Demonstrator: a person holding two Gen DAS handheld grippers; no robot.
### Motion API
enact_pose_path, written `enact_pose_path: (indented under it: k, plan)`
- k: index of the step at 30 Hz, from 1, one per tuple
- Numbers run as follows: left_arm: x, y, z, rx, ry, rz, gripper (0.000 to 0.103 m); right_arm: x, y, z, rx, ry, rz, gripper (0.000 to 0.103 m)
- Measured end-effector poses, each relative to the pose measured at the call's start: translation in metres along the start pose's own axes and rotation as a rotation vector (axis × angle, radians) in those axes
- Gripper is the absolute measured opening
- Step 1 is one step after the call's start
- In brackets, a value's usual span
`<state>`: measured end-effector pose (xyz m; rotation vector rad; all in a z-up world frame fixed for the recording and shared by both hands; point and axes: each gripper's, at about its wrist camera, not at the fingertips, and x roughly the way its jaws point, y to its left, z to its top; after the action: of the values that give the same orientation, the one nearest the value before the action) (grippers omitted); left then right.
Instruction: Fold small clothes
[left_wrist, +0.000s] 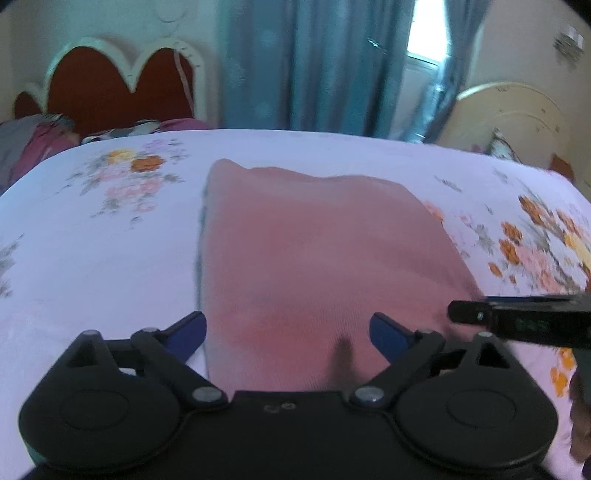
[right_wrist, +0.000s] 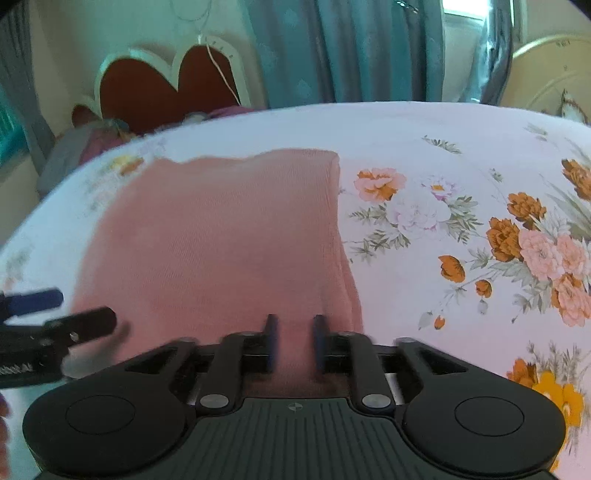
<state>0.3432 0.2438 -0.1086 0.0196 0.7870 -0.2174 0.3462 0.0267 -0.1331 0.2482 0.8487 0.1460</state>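
Observation:
A pink garment lies folded flat on the floral bed sheet, roughly rectangular. It also shows in the right wrist view. My left gripper is open wide over the garment's near edge, its blue fingertips apart and holding nothing. My right gripper hovers over the garment's near right corner with its jaws narrowly apart, the cloth showing between them. The right gripper's finger shows in the left wrist view, and the left gripper shows in the right wrist view.
A red scalloped headboard with pillows and bedding is at the far left. Teal curtains hang behind the bed. A cream round object stands at the far right.

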Motion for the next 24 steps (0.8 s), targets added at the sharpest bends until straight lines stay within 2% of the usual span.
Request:
enact_pose_path:
  k: [1, 2, 7, 10, 16, 22, 24]
  plan:
    - [-0.005, -0.001, 0.0, -0.013, 0.004, 0.01, 0.098, -0.01, 0.002, -0.003, 0.003, -0.021, -0.004, 0.087]
    - [-0.011, -0.002, -0.001, -0.026, 0.009, 0.024, 0.099, -0.02, 0.002, -0.006, -0.007, -0.045, -0.004, 0.092]
    - [-0.054, -0.016, -0.012, -0.075, 0.027, 0.104, 0.102, -0.066, -0.007, -0.023, 0.023, -0.038, 0.016, 0.092]
    - [-0.088, -0.027, -0.024, -0.108, 0.009, 0.152, 0.103, -0.098, -0.013, -0.034, 0.022, -0.031, 0.04, 0.092]
    - [-0.164, -0.068, -0.049, -0.032, -0.046, 0.3, 0.103, -0.179, -0.008, -0.065, -0.051, -0.056, 0.079, 0.092]
    - [-0.238, -0.107, -0.074, 0.02, -0.113, 0.31, 0.103, -0.259, 0.002, -0.097, -0.13, -0.132, 0.088, 0.092]
    - [-0.256, -0.116, -0.081, 0.025, -0.124, 0.292, 0.103, -0.279, 0.004, -0.106, -0.15, -0.152, 0.094, 0.092]
